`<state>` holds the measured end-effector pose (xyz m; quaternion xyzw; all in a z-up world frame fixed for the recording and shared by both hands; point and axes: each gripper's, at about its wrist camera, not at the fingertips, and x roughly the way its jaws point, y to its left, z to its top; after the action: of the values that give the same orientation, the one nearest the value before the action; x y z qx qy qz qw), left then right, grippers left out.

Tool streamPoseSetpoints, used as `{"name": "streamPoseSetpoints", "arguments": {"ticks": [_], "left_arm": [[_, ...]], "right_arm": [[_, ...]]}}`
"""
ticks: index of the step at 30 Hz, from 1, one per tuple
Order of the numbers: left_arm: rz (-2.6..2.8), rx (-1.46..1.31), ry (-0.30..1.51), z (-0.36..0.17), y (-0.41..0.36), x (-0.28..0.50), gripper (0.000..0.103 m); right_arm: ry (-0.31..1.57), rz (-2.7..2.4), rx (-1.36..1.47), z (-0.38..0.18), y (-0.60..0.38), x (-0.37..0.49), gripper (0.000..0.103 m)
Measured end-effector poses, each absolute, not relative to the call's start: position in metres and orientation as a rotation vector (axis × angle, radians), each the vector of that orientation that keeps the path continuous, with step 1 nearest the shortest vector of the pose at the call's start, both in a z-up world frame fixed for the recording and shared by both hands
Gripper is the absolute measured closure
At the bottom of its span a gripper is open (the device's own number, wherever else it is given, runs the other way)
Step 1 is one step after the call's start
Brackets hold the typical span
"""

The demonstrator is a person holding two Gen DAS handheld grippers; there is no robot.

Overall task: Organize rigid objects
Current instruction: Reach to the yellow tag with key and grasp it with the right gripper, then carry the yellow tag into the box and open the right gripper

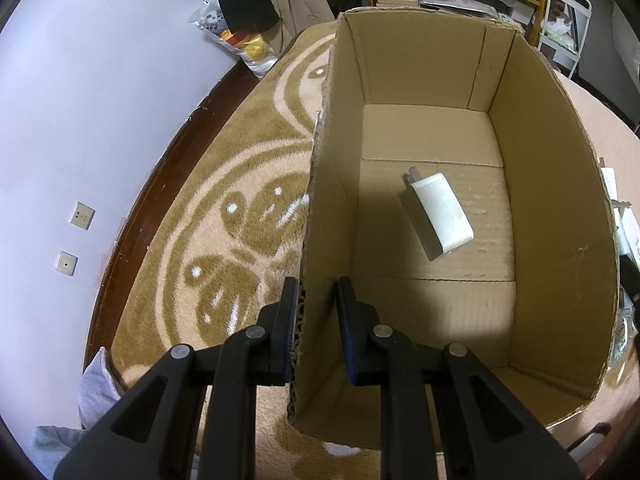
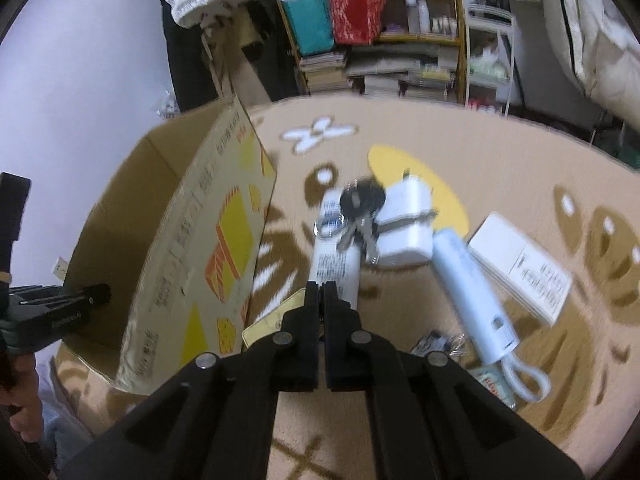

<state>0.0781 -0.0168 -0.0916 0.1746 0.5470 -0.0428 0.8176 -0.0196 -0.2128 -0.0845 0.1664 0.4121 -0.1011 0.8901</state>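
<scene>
An open cardboard box (image 1: 552, 184) stands on the carpet; a white plug adapter (image 1: 440, 210) lies on its floor. My left gripper (image 1: 316, 288) straddles the box's left wall. The left pad (image 1: 289, 320) rests against the wall's outer side, while the right pad sits inside the box with a gap to the wall. My right gripper (image 2: 322, 286) is shut and empty, hovering over a white printed tube (image 2: 336, 264). Beyond the tube lie a bunch of keys (image 2: 360, 204), a white charger (image 2: 404, 224), a pale blue cylinder with a cord loop (image 2: 472, 292) and a flat white box (image 2: 520, 264).
The box's printed outer side (image 2: 224, 240) rises just left of the pile. A gold card (image 2: 272, 328) and small metal bits (image 2: 436, 344) lie near my right fingers. A patterned beige rug (image 1: 240, 184) covers the floor. A wall (image 1: 80, 120) is left, cluttered shelves (image 2: 380, 40) behind.
</scene>
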Motion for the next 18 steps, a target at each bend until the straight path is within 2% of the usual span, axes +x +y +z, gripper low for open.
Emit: {"name": "streamPoseSetpoints", "arguments": {"ticks": [18], "left_arm": [[-0.082,0.383,1.184,-0.094,-0.017,0.079,0.084]], "right_arm": [[0.605,-0.09,0.241,0.015,-0.174,0.002,0.1]]}}
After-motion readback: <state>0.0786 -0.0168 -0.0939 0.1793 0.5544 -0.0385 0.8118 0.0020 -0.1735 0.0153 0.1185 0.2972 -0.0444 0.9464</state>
